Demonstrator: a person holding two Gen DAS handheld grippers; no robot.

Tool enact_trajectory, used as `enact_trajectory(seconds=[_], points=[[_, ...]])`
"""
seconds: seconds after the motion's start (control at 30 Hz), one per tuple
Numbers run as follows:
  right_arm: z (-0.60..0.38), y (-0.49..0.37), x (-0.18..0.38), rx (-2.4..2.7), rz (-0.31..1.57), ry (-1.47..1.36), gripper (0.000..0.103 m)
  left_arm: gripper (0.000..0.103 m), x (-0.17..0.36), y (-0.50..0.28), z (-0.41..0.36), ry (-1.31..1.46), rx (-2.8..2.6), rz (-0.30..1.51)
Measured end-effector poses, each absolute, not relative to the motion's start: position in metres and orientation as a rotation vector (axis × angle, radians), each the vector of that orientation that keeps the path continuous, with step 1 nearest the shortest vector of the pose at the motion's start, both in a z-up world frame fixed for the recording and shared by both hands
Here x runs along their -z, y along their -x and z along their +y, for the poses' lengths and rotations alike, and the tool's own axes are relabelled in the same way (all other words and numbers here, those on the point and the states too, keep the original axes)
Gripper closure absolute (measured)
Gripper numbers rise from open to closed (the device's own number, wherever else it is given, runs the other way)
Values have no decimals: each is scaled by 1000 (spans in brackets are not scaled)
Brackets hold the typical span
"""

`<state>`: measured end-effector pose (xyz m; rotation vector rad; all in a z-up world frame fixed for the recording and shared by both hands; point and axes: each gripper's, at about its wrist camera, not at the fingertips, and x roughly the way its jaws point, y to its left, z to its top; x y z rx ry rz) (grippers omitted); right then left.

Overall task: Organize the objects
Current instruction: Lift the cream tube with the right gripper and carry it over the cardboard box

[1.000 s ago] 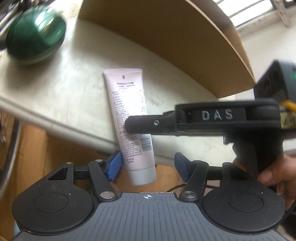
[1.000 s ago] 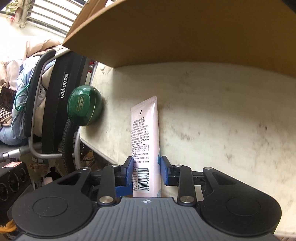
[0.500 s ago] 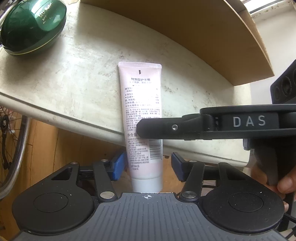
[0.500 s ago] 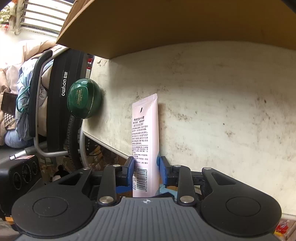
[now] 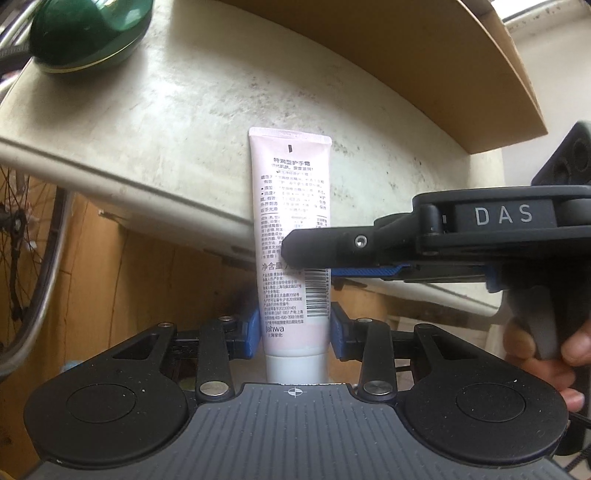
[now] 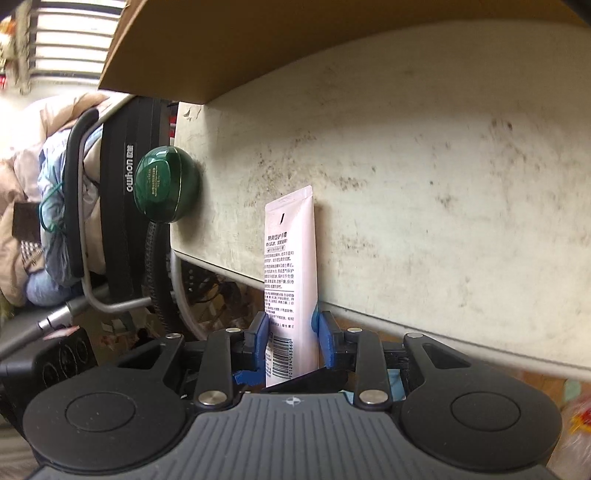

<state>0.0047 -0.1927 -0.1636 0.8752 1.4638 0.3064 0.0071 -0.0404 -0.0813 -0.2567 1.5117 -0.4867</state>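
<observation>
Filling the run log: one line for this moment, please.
tube: overhanging table edge | right gripper: shut on tube | left gripper: closing around tube

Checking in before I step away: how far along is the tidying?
Nothing looks put away yet. The pink tube hangs over the table edge; the right gripper clamps it, and the left gripper jaws are closing near its cap. The green jar is untouched beside the cardboard box.
</observation>
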Motion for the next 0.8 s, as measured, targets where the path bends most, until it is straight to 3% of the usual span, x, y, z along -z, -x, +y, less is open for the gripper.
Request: enact_trajectory(seconds=[0.43,0.8], points=[[-192,-2,171,-273,1417,-947,69,68,74,-5,-37,217,515,1508],[-198,-5,171,-300,1420,-949,74,66,85,-18,-34,203,517,1484]])
